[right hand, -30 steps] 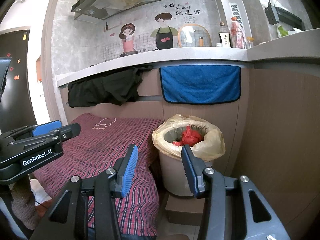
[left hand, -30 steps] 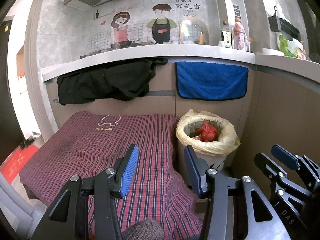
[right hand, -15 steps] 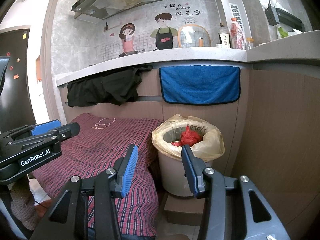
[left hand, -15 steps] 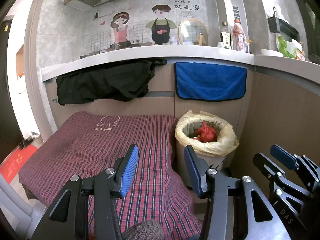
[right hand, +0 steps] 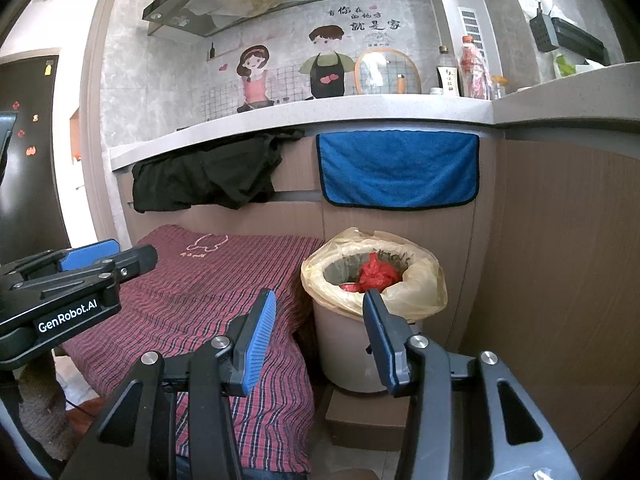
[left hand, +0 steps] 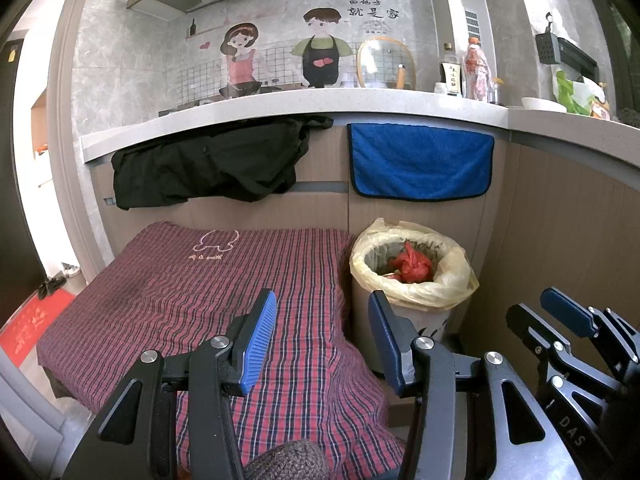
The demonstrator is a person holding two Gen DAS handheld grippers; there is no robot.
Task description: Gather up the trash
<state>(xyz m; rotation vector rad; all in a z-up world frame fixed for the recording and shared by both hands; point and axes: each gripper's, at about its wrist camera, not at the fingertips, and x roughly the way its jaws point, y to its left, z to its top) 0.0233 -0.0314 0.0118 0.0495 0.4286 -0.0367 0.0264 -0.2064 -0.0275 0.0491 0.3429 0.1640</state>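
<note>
A long pale bench (left hand: 280, 110) curves across the far side, with a tiled wall behind it bearing a cartoon couple (left hand: 280, 56). Bottles (left hand: 464, 68) and a round glass lid (left hand: 384, 62) stand on it toward the right. Brown wood panels (right hand: 560, 260) face the bench's front and the right side.

Below, a low surface covered by a red plaid cloth (left hand: 224, 292) fills the left and middle of the scene, reaching from the panels toward the near edge. A black garment (left hand: 212, 164) hangs over the bench's lip above it, and a blue towel (left hand: 420, 164) hangs just to the garment's right.

Right of the cloth, under the towel, stands a grey trash bin (right hand: 348, 352) lined with a yellowish plastic bag (left hand: 456, 280) folded out over its rim. A crumpled red piece of trash (left hand: 412, 266) lies inside the bin, near the top of the liner.

The left gripper (left hand: 322, 338) is held above the near part of the plaid cloth, its blue-padded jaws spread apart with nothing between them. The right gripper (right hand: 318, 340) points toward the bin, its jaws likewise released and empty; in the left wrist view it shows at the far right edge, and the left gripper shows at the left edge of the right wrist view.
</note>
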